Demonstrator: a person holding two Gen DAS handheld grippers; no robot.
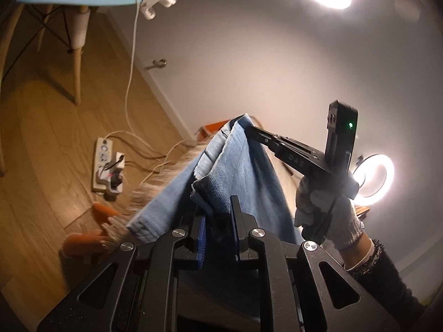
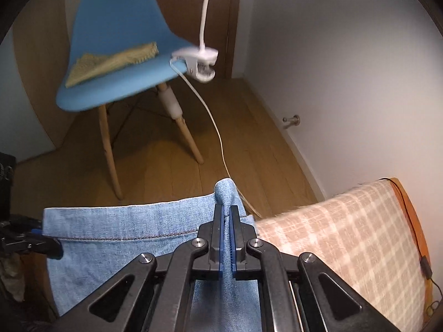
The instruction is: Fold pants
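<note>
Pants in light blue denim hang in the air above the wooden floor, stretched by their hem between both tools beside a checked cushion. A thin pinch on thick cloth could slip and drop one corner. The right gripper has its jaws clamped on a bunched corner; the left gripper grips the other.
</note>
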